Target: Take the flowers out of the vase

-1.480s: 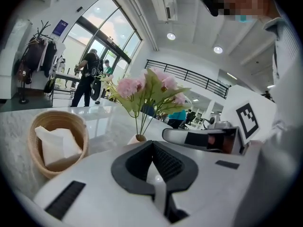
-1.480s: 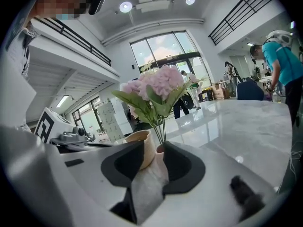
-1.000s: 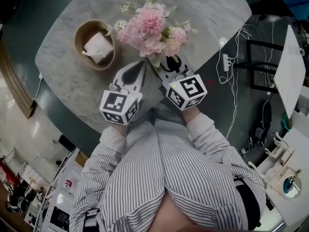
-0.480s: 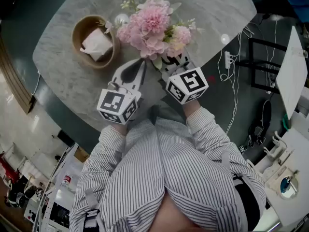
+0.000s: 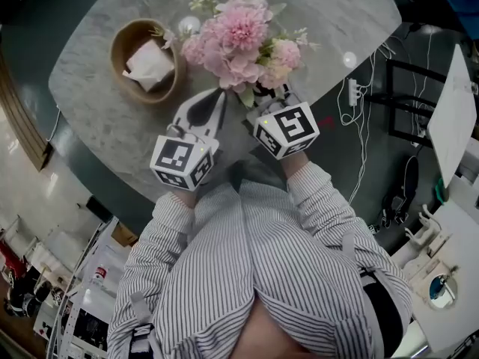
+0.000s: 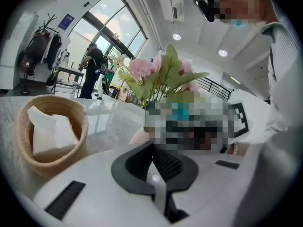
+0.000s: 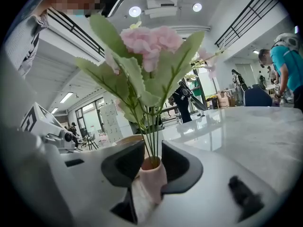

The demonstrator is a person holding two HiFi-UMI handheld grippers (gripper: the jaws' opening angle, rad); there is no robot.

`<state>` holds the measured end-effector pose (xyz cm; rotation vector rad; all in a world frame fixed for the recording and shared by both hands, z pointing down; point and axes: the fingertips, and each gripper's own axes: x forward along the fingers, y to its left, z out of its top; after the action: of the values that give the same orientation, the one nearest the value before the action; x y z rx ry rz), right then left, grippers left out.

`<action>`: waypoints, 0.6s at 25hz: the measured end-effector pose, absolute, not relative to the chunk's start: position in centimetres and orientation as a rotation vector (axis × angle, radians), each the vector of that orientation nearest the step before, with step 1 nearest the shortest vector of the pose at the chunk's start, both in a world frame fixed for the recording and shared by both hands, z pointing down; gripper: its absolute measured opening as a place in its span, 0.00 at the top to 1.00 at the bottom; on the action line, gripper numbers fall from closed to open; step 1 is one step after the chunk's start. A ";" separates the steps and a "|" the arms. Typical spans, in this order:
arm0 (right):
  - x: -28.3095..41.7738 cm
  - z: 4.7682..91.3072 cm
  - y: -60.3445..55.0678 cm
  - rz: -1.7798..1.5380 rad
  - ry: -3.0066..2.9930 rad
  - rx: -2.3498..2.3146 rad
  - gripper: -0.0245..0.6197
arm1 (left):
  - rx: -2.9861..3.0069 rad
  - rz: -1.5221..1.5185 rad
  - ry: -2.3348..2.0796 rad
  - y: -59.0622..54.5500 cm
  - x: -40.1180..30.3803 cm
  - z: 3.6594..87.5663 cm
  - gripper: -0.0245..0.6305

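Marble table (image 5: 112, 118) — flowers (image 5: 239, 40) (pink) in vase (image 7: 150, 181).

The vase (image 7: 152, 176) stands on the table (image 5: 340, 17) close to its near edge, about midway along it, with the flowers (image 5: 239, 40) in it. The basket (image 5: 117, 51) sits just left of the vase, nearer the table's left edge, and a napkin (image 5: 148, 64) lies in it. A power strip (image 5: 350, 94) lies on the floor beyond the right edge.
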<state>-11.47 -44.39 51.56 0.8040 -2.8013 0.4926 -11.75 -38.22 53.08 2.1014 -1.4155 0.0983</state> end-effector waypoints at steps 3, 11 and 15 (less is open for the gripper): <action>-11.7 51.5 -44.2 0.490 -2.808 0.782 0.81 | 2.094 0.112 -1.418 -38.0 -11.9 53.2 0.94; -11.3 51.6 -44.6 0.498 -2.820 0.790 0.87 | 2.079 0.114 -1.431 -38.1 -11.9 53.6 0.94; -11.2 51.5 -45.0 0.492 -2.801 0.810 0.90 | 2.074 0.112 -1.446 -38.3 -12.0 53.2 0.94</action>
<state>-11.23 -44.97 51.47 0.8097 -2.8013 0.4922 -11.99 -38.34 53.21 2.0742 -1.4465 0.1119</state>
